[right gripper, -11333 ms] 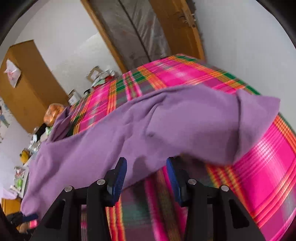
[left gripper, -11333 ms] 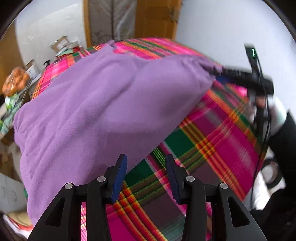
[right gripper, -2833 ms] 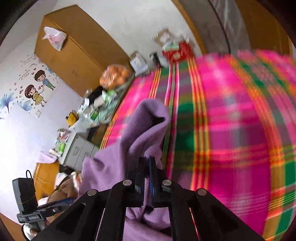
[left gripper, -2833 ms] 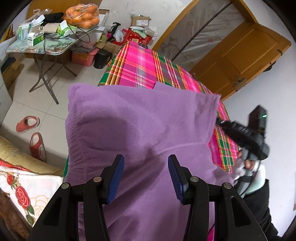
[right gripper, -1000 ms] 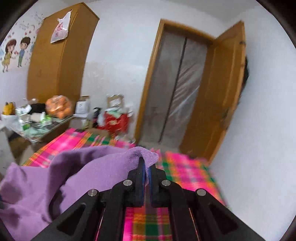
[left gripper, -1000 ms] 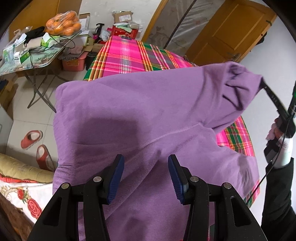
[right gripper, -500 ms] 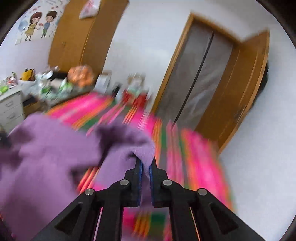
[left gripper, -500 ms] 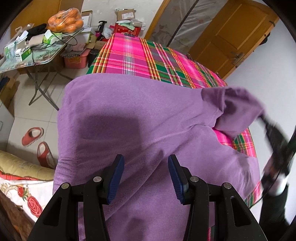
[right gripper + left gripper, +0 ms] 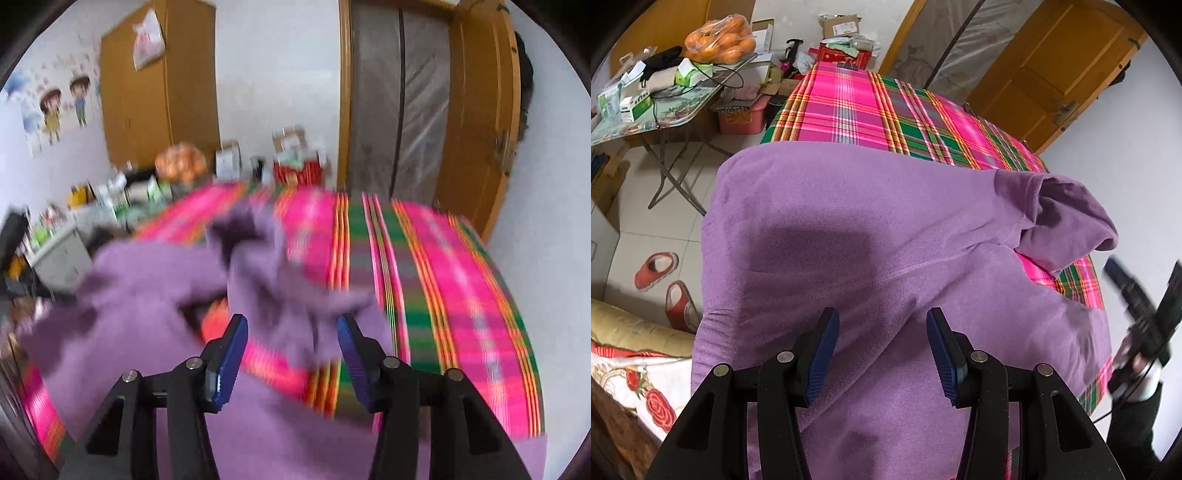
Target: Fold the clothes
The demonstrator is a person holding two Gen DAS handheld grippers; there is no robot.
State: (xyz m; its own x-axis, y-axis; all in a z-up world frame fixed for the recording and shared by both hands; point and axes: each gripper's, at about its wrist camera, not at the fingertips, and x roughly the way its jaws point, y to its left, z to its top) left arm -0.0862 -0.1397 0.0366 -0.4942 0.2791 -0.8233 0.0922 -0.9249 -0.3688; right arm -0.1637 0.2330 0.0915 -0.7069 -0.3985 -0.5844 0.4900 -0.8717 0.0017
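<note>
One purple fleece sweatshirt (image 9: 871,236) lies spread over one pink-and-green plaid tablecloth (image 9: 886,107), a sleeve (image 9: 1067,221) folded back at its right edge. Left gripper (image 9: 881,343): two blue-padded fingers apart above the fabric, nothing between them. Right gripper (image 9: 291,347): jaws opening, pads clear of the blurred cloth beyond (its sleeve end lies loose). Two red slippers (image 9: 666,284) on the tiled floor; one bag of oranges (image 9: 720,40) on the folding side table (image 9: 646,114).
</note>
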